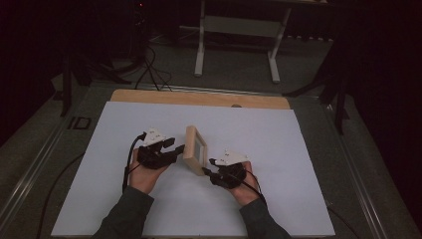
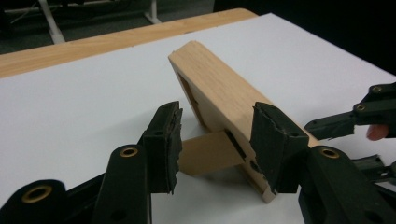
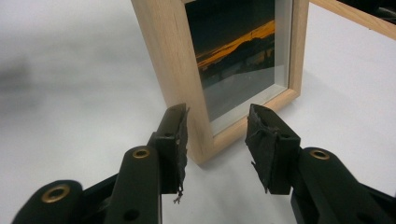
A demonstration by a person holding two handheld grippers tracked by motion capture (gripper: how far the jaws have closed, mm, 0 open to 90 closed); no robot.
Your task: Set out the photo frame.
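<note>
Wooden picture frame stands upright on the white sheet covering the desk, between the two grippers. Just ahead of the left gripper, whose jaws are spread wide and hold nothing, are the frame's back and its fold-out stand. The right gripper is also wide and empty, its jaws on either side of the frame's near bottom corner, facing the glass.

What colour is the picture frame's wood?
Pale, light natural wood on the picture frame, clearest in the right gripper view.
</note>
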